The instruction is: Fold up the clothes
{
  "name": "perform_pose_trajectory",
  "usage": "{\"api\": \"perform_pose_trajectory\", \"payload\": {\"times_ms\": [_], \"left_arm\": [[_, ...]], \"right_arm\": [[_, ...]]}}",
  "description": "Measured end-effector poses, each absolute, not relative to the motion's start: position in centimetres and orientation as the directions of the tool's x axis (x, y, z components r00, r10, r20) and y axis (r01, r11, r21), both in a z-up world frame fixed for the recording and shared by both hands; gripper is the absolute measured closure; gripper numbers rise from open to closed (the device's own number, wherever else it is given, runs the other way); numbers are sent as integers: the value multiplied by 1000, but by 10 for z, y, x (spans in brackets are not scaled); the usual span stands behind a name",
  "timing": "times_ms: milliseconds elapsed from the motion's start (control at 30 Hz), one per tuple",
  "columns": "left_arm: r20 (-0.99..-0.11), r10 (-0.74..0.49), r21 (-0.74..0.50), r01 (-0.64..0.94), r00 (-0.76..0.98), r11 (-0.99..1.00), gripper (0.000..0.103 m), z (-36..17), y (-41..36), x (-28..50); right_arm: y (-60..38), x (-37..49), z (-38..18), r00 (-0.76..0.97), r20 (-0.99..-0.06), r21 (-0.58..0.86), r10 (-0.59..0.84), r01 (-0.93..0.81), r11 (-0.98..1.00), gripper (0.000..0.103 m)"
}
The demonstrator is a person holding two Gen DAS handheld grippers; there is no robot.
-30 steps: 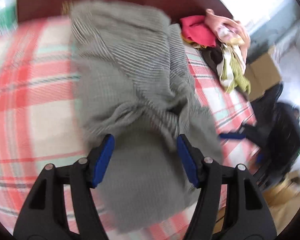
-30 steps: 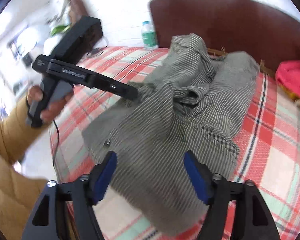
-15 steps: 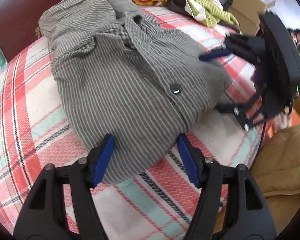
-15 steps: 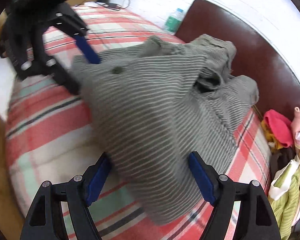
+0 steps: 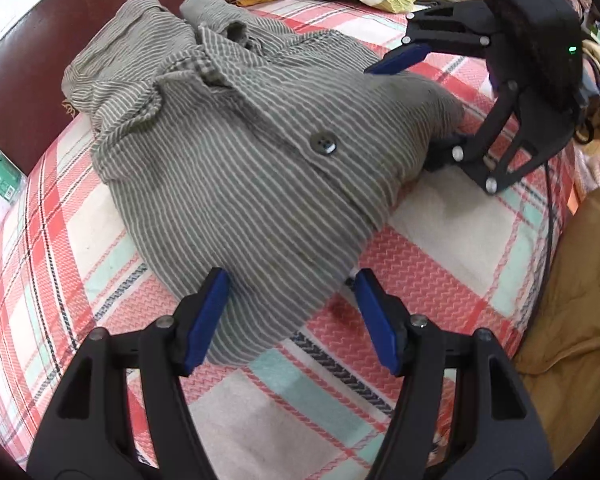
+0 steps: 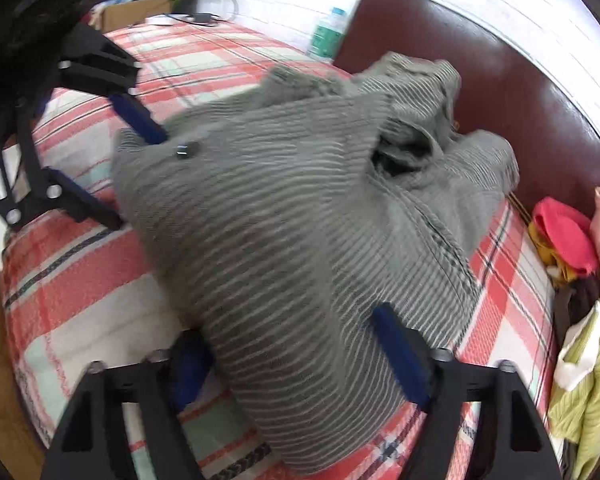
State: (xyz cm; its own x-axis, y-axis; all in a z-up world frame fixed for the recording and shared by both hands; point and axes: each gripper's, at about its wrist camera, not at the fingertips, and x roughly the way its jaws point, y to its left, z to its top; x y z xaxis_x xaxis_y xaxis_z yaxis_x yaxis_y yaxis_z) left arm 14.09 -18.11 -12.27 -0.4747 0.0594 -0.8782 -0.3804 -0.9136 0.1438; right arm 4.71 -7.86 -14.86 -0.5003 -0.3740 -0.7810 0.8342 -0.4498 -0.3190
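Note:
A grey striped button shirt (image 5: 240, 152) lies bunched on the plaid bed cover (image 5: 440, 232). My left gripper (image 5: 292, 312) stands open over the shirt's near hem, with fabric between its blue pads (image 5: 206, 316) and the right pad just off the cloth. In the right wrist view the same shirt (image 6: 300, 220) bulges between the jaws of my right gripper (image 6: 296, 360), which are closing. One pad lies partly under the fabric. From the left wrist view the right gripper (image 5: 424, 108) straddles the shirt's corner. The left gripper (image 6: 138, 180) shows at that view's upper left.
A dark red headboard (image 6: 520, 92) runs behind the shirt. A pile of red, yellow and green clothes (image 6: 572, 240) lies at the bed's far side. A bottle (image 6: 326, 36) and a cardboard box (image 6: 132, 12) stand beyond the bed. A person's tan sleeve (image 5: 572, 280) borders the bed.
Both grippers sank and rolled to opposite edges of the shirt. The right jaws have narrowed around the fabric. The shirt now lies lower on the bed.

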Motion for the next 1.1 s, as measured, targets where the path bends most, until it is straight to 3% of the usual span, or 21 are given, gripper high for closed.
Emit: {"api": "perform_pose_trajectory", "payload": {"times_ms": [67,100,133,233,433,800,1000,1100], "left_arm": [[-877,45,162,-383,-479,-910,31,-124,-179,139],[-877,40,166,-380,-478,-910,29,-124,-177,135],[-878,40,163,-376,-477,-912,29,-124,-178,131],[-873,35,151,-338,-486,-929,29,-121,-189,117],[-885,117,32,-311,-451,-950,77,-92,-214,103],[-910,217,-20,-486,-354,-874,79,-38,-203,181],[-900,208,16,-506,-383,-862,79,1,-209,160],[-882,192,39,-472,-430,-881,79,25,-219,114]], "right_arm": [[-83,53,-148,-521,-768,-365,-372,834,-414,53],[-85,53,-148,-536,-764,-386,-360,826,-411,71],[-86,49,-147,-536,-768,-385,-351,823,-417,81],[-80,31,-137,-462,-800,-263,-384,844,-467,87],[-67,22,-101,-275,-817,-29,-506,897,-441,89],[-60,67,-53,9,-822,174,-569,956,-236,90],[-45,39,-21,-89,-781,166,-618,925,-342,90],[-46,8,-8,-139,-763,155,-631,909,-388,91]]}}
